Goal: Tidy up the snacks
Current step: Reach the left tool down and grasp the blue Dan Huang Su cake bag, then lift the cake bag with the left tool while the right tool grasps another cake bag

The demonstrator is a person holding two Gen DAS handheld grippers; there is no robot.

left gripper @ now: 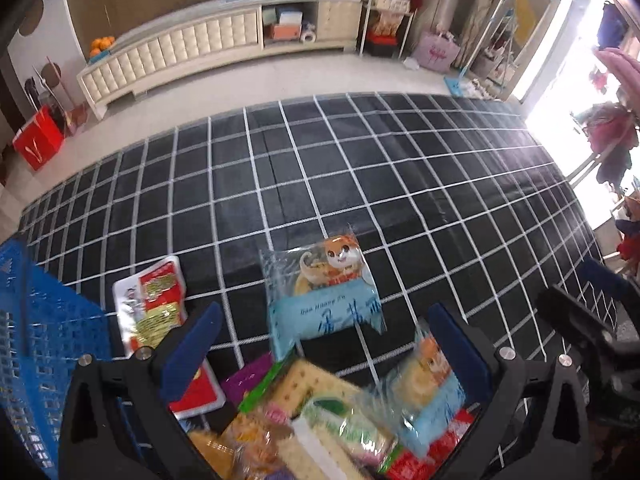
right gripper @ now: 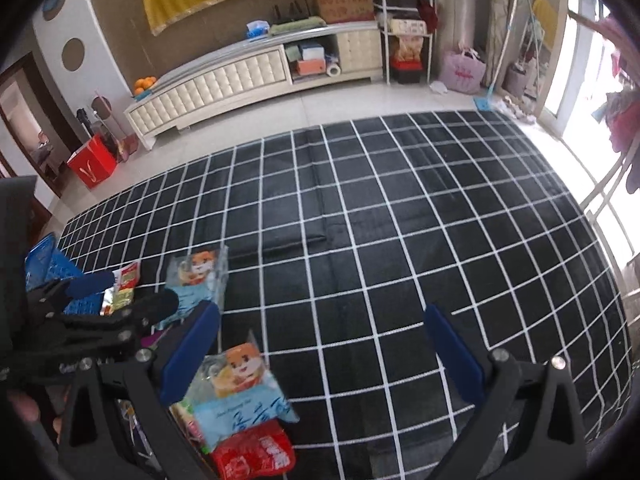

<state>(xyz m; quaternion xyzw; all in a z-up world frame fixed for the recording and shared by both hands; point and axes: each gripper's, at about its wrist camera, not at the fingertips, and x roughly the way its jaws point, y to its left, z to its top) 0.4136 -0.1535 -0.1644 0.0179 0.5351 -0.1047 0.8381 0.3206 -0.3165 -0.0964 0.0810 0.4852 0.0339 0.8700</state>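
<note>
In the left wrist view, my left gripper (left gripper: pixel 324 320) is open above a heap of snack packs (left gripper: pixel 320 412) on the checked mat. A light blue squirrel pack (left gripper: pixel 324 292) lies flat just beyond the fingertips, and a red and white pack (left gripper: pixel 154 304) lies to its left. A blue basket (left gripper: pixel 40 340) stands at the left edge. My right gripper (right gripper: pixel 322 314) is open over bare mat. Another squirrel pack (right gripper: pixel 240 388) and a red pack (right gripper: pixel 256 456) lie by its left finger. Nothing is held by either gripper.
The black mat with a white grid (right gripper: pixel 400 240) covers the floor ahead. A long cream cabinet (right gripper: pixel 240 76) runs along the far wall, with a red bag (right gripper: pixel 92 164) at its left and a metal rack (right gripper: pixel 408 28) at its right. Bright windows are on the right.
</note>
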